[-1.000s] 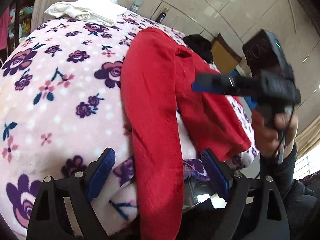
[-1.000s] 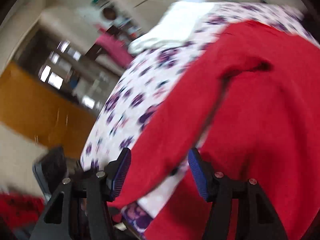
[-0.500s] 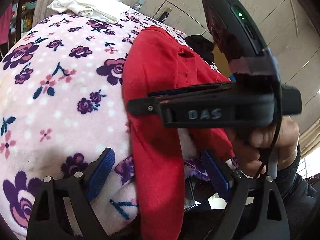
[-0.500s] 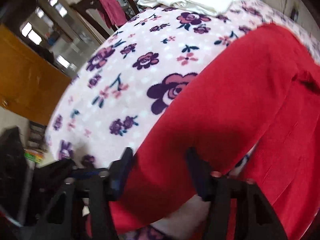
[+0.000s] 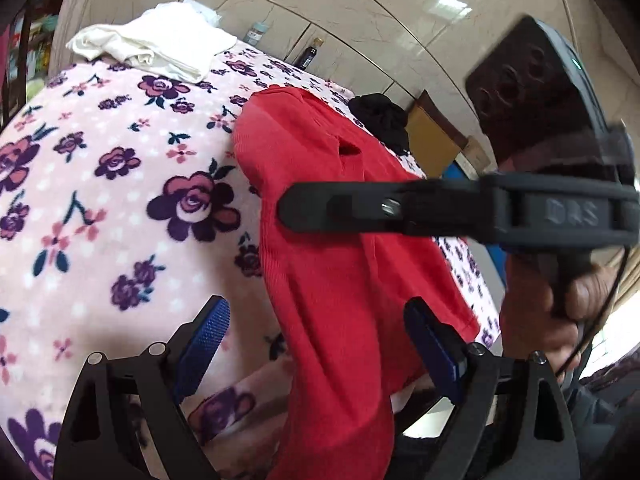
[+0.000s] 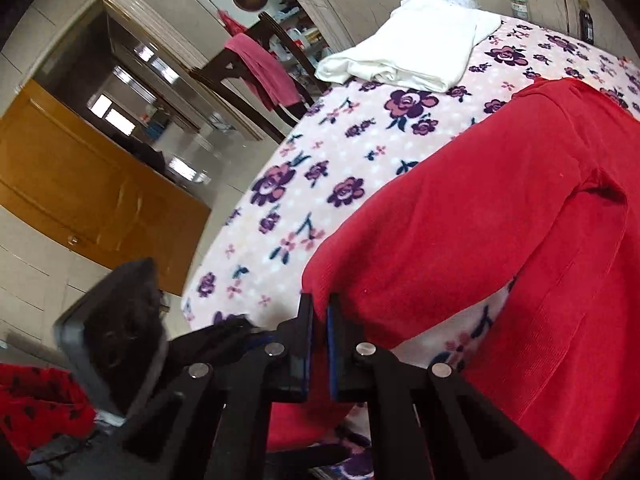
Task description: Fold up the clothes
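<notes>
The right gripper pinches a leg of the red trousers, which drape over the floral blanket. The left gripper gapes wide, straddling that leg untouched. Beyond lie folded white cloth, a dark bottle.

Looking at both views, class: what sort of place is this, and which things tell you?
Probably a room in a home: a floral blanket serves as folding surface, a wooden chair has cloth draped over it, and bottles stand by the tiled wall.

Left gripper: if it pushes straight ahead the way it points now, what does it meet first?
Most likely the red garment, whose hanging leg lies between the open jaws of the left gripper. The right gripper crosses higher up; depth there is unclear.
</notes>
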The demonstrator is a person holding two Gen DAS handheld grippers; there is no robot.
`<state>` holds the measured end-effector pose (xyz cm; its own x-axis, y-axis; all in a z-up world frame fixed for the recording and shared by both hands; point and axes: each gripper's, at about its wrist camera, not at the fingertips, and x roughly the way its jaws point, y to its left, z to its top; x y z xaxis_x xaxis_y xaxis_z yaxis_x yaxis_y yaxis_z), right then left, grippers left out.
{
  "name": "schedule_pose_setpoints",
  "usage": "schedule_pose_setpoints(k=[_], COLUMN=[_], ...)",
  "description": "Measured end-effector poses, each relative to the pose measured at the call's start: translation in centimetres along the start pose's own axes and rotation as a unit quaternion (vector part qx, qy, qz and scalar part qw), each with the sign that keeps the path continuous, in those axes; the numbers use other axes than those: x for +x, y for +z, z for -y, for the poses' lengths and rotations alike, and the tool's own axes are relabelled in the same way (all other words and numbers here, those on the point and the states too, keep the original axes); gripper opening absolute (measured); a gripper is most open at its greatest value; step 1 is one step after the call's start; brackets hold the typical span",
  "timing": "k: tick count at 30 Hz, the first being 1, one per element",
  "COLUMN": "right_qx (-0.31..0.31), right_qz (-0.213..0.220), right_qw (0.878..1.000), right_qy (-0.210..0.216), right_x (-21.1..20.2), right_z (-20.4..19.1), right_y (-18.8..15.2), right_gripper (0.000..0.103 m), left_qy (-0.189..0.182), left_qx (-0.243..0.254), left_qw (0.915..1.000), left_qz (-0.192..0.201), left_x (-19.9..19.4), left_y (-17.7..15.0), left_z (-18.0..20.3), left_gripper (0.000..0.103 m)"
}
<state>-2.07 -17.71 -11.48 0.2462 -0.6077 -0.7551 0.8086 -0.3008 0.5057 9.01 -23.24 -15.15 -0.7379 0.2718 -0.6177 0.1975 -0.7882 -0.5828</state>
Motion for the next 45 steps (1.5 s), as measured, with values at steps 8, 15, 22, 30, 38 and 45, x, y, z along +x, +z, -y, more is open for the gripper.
schedule_pose_setpoints(k=[8, 15, 22, 30, 38, 45], right_qx=[0.018, 0.032, 0.049, 0.133, 0.135, 0.106], right_qz=[0.027, 0.03, 0.078, 0.058, 0.049, 0.034], right_qw=[0.999, 0.998, 0.995, 0.989, 0.989, 0.992], right_qy=[0.033, 0.052, 0.049, -0.019, 0.034, 0.061], right_x=[-2.5, -2.9, -5.7, -6.9, -5.6, -3.7], right_z=[0.9, 1.8, 3.1, 11.4, 11.8, 9.2], right_y=[-0.4, -0.5, -1.3, -5.9, -10.4, -10.3], right_gripper=[0.007, 0.007, 0.062, 0.068, 0.068, 0.069], left_qy=[-0.103, -0.102, -0.03, 0.04, 0.091, 0.106], left_qx=[-0.083, -0.062, -0.035, 0.011, -0.016, -0.097], left_qw=[0.9911, 0.9925, 0.9987, 0.9986, 0.9892, 0.9809], left_qz=[0.012, 0.025, 0.024, 0.034, 0.114, 0.131], left_x=[0.7, 0.6, -1.9, -6.4, -10.1, -8.5], left_y=[1.6, 1.8, 3.6, 12.1, 22.1, 30.1], left_z=[-2.1, -0.9, -1.3, -2.8, -8.2, -14.8], left_gripper=[0.064, 0.012, 0.011, 0.011, 0.011, 0.012])
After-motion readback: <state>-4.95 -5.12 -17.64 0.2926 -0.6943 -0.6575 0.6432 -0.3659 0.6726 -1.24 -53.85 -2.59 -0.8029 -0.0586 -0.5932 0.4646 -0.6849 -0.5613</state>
